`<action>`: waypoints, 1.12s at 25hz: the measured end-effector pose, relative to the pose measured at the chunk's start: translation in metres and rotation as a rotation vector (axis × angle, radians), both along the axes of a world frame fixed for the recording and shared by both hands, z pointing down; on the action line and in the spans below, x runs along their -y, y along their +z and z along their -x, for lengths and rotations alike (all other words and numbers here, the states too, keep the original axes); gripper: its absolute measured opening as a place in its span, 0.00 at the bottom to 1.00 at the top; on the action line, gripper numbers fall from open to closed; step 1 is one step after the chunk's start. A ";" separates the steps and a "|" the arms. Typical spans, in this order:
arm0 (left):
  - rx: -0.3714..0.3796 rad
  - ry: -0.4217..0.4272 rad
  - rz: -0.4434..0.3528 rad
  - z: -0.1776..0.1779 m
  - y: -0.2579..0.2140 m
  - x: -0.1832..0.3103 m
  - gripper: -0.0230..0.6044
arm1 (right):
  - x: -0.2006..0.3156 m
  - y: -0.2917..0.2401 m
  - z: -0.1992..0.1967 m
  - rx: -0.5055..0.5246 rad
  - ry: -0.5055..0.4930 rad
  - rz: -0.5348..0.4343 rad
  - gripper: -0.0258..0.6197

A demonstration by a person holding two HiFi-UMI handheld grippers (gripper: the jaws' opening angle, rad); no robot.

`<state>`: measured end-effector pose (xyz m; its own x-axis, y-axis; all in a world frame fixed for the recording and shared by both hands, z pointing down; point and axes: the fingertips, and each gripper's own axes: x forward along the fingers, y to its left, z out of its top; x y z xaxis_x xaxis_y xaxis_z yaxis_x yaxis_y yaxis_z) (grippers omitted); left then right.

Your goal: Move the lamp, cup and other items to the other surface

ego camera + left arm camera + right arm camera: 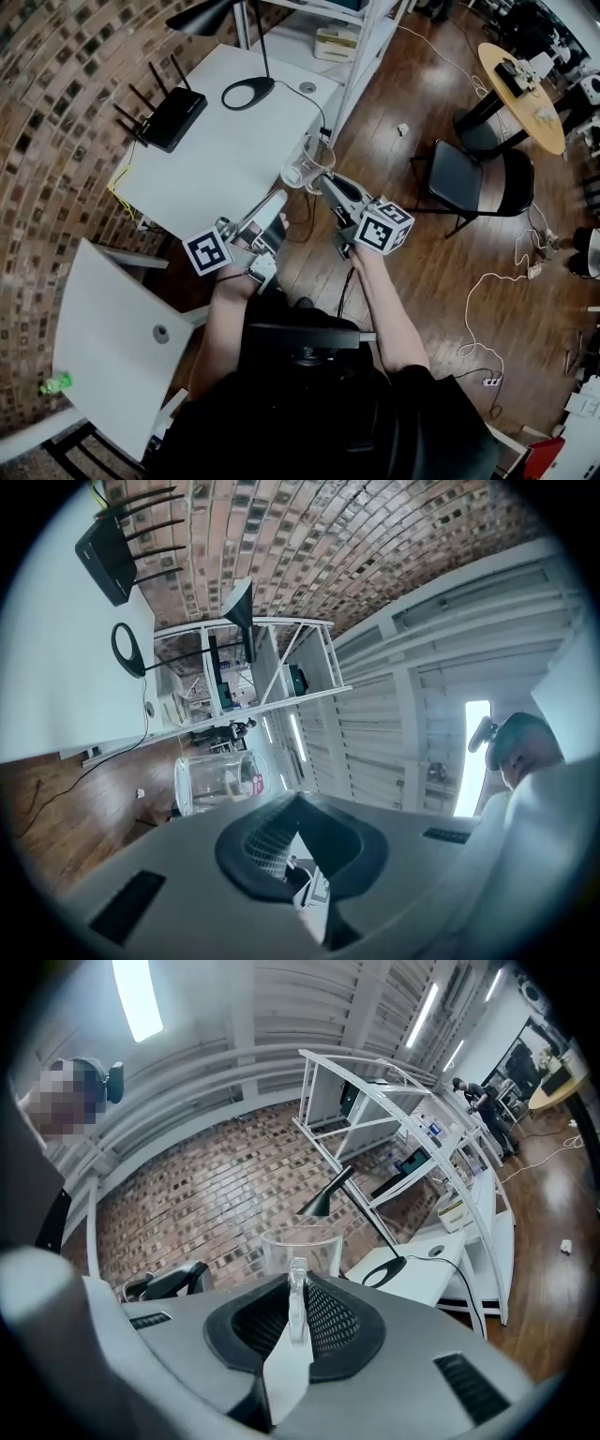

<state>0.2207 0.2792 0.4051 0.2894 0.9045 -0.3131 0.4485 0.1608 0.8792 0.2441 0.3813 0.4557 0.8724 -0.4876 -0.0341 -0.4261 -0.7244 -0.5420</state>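
Right, I've got the cup [302, 169] in the right gripper [323, 180]. Its jaws are pinched tight on the glass handle, and the clear body stands upright just past the tips. The cup is off the white table [234, 159], hanging in the air at that table's near edge, partly over the wooden floor. The left gripper [279, 202] hovers just beside it with its jaws drawn together on nothing, so that hand is free. I'd say we're early in the job. The cup is lifted but not delivered, and the other surface, the second white table [112, 319] down at my left, carries only a small green thing [54, 382] near its far corner, as far as I can see. The lamp [202, 17] hasn't been moved and stands at the back of the first table, with its ring base down and its cord trailing. The black router [173, 117] sits near the brick wall, untouched too. So I reckon that's one item in hand and two left to carry over.
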 end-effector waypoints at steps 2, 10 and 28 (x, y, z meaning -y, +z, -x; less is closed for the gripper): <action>-0.006 0.005 0.008 -0.021 -0.004 -0.001 0.04 | -0.002 -0.002 -0.019 0.006 0.000 0.010 0.13; -0.010 0.030 0.036 -0.102 -0.010 0.001 0.04 | 0.003 -0.010 -0.099 0.007 0.017 0.023 0.13; 0.071 0.022 0.041 -0.180 0.009 0.020 0.04 | 0.028 0.017 -0.188 0.072 -0.004 0.003 0.13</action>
<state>0.4010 0.2590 0.4145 0.2922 0.8979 -0.3292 0.3816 0.2062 0.9011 0.4320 0.3533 0.4722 0.8704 -0.4915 0.0304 -0.3890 -0.7241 -0.5695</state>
